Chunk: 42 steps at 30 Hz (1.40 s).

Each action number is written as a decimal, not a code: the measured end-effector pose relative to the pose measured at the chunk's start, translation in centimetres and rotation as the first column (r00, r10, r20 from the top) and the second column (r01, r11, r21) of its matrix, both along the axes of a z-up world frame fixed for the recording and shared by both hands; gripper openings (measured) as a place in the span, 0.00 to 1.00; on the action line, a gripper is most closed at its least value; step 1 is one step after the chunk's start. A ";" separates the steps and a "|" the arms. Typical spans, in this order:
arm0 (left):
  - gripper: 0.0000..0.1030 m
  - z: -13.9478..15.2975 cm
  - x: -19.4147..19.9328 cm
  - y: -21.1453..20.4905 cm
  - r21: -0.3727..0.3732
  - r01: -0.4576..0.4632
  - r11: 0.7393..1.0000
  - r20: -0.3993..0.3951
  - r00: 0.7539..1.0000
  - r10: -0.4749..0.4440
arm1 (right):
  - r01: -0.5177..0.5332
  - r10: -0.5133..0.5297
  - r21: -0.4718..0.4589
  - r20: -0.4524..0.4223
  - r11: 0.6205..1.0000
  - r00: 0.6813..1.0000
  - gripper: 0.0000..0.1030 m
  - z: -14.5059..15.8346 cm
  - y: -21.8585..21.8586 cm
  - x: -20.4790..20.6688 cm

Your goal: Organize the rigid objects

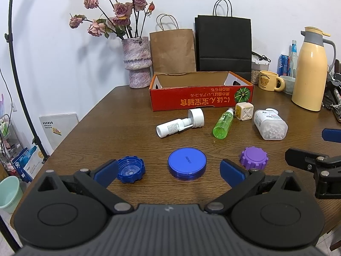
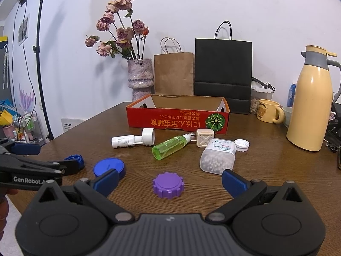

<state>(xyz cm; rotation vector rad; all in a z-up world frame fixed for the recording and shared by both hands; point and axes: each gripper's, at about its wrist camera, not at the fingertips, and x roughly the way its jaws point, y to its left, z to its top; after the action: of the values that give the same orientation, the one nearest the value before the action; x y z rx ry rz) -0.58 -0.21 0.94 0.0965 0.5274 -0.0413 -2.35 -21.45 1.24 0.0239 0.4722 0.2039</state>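
Both claws wide, holding nothing; left gripper (image 1: 169,171) frames the blue lid (image 1: 187,165), w/ the ridged blue cap (image 1: 130,169) by its left pad; right gripper (image 2: 170,180) frames the purple cap (image 2: 168,185); bottles farther back, green bottle (image 2: 170,146) lying near the red box (image 2: 178,119), apparently empty. Risk: low lids may skid if pinched off-centre; round bottles may roll.

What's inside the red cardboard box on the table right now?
The red cardboard box shows only bare brown inner walls and white end flaps with cutouts. Its floor is hidden behind the front wall in both views, so low items cannot be ruled out.
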 end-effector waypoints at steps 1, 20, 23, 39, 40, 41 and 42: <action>1.00 0.0 0.0 0.0 0.000 0.000 1.000 0.001 1.000 0.000 | 0.001 -0.001 0.000 0.000 1.000 1.000 1.00 0.0 0.0 0.0; 1.00 0.1 0.0 0.0 0.001 0.000 1.000 0.005 1.000 0.000 | -0.005 0.005 -0.003 0.004 1.000 1.000 1.00 0.2 0.3 -0.1; 1.00 0.3 0.0 0.0 0.001 0.000 1.000 0.007 1.000 0.000 | -0.007 0.007 -0.005 0.004 1.000 1.000 1.00 0.3 0.5 -0.1; 1.00 0.3 0.1 0.0 -0.003 0.002 1.000 0.010 1.000 -0.002 | -0.012 0.012 -0.009 0.004 1.000 1.000 1.00 0.2 0.8 0.0; 1.00 0.3 0.1 0.0 -0.002 0.001 1.000 0.010 1.000 -0.001 | -0.012 0.012 -0.008 0.004 1.000 1.000 1.00 0.2 0.8 0.0; 1.00 0.3 0.1 0.0 -0.001 -0.001 1.000 0.010 1.000 0.001 | -0.012 0.012 -0.009 0.004 1.000 1.000 1.00 0.2 0.9 0.1; 1.00 0.3 0.1 0.1 -0.001 -0.002 1.000 0.009 1.000 0.002 | -0.011 0.011 -0.009 0.004 1.000 1.000 1.00 0.2 0.9 0.1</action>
<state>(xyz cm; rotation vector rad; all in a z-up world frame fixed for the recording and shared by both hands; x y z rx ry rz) -0.43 -0.07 1.24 0.0947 0.5186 -0.0390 -2.30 -20.57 1.42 0.0123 0.4697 0.2131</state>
